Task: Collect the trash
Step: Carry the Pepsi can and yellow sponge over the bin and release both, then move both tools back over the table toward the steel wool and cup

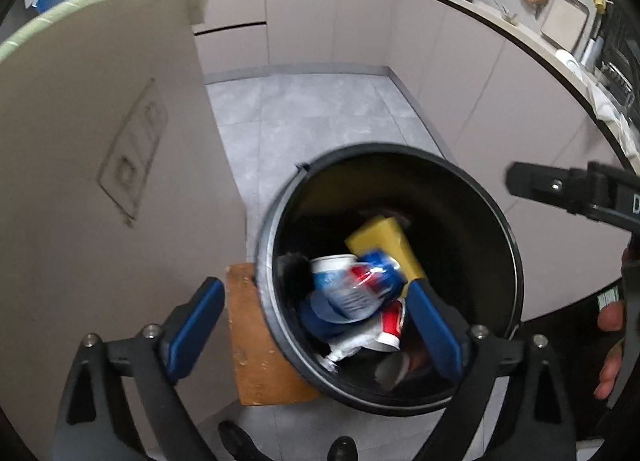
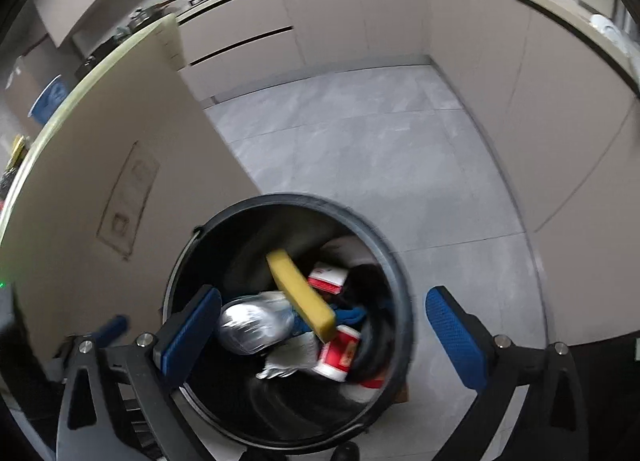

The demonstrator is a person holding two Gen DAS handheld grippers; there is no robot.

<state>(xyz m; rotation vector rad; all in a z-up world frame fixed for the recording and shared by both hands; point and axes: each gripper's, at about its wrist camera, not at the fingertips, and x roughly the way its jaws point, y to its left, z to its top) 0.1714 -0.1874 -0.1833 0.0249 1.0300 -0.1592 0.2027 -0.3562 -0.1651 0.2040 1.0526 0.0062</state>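
Left wrist view looks down into a black trash bin on the grey floor, holding a yellow sponge, a blue-and-red crushed can and red-and-white cups. Its near left edge overlaps a wooden board. Both the left gripper and the right gripper stand wide above the bin, gripping nothing. Beige cabinets line the far wall.

light: soft, even, dim | blur: bin contents smeared | edges: fisheye bend, black corners
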